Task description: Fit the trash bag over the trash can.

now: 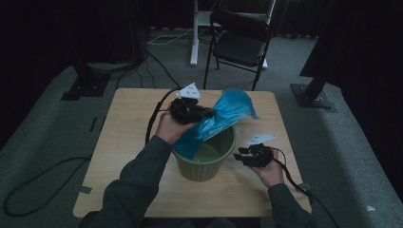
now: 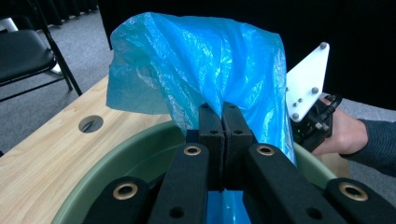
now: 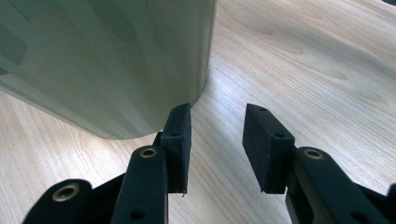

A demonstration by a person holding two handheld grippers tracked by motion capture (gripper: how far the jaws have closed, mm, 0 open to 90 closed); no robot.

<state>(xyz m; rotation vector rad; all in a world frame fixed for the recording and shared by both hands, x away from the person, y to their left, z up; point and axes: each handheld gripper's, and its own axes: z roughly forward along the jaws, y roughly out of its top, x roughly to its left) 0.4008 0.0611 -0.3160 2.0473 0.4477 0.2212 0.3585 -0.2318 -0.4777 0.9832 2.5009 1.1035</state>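
One green bucket at centre of one wooden surface. One blue plastic bag rising toward 12 o'clock. Two tools: left tool at 11, right tool at 3. One black folding chair beyond at 12.

No legible text, label, brand, number or sign appears on anything I can see. The translucent blue plastic bag is unprinted. The round green plastic bucket carries no marking on its wall or rim. The light wooden counter shows bare grain. The white three-cornered plate on my right gripper bears screws but no lettering. My black fingers show plain surfaces and brass-ringed holes, no characters.
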